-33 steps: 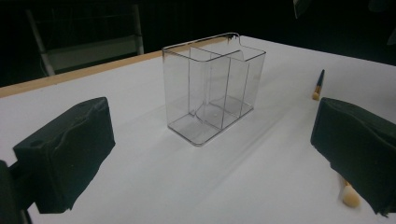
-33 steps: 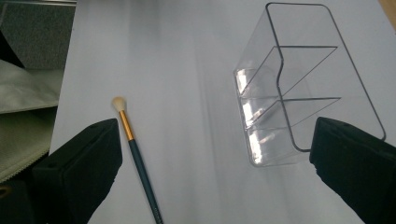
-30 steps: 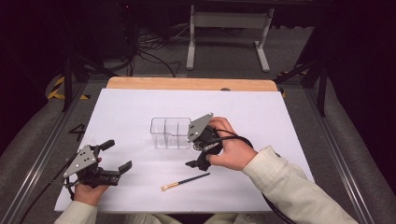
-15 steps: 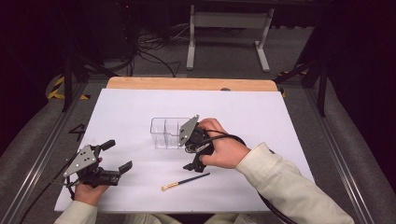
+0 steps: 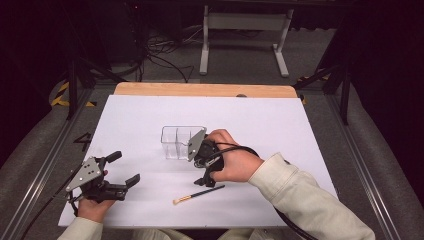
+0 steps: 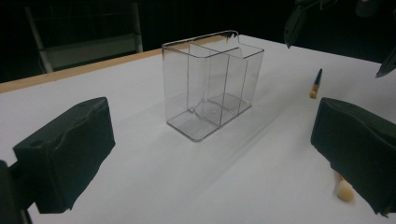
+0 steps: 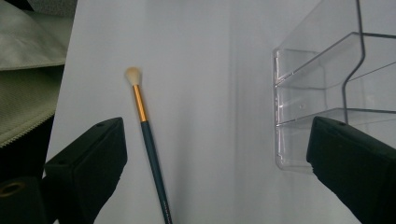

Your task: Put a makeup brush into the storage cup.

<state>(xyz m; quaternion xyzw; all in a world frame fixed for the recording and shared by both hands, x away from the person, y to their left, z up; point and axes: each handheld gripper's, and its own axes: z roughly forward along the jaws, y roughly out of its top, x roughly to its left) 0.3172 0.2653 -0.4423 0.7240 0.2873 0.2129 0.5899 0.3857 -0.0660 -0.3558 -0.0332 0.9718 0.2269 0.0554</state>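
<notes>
A lab: dark room, cables (image 5: pixel 160 60) and a metal stand (image 5: pixel 245 35) on the floor behind the white table (image 5: pixel 300 125)

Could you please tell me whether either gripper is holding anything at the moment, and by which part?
Nothing is held. Both the left gripper and the right gripper are open; the brush lies loose on the table.
</notes>
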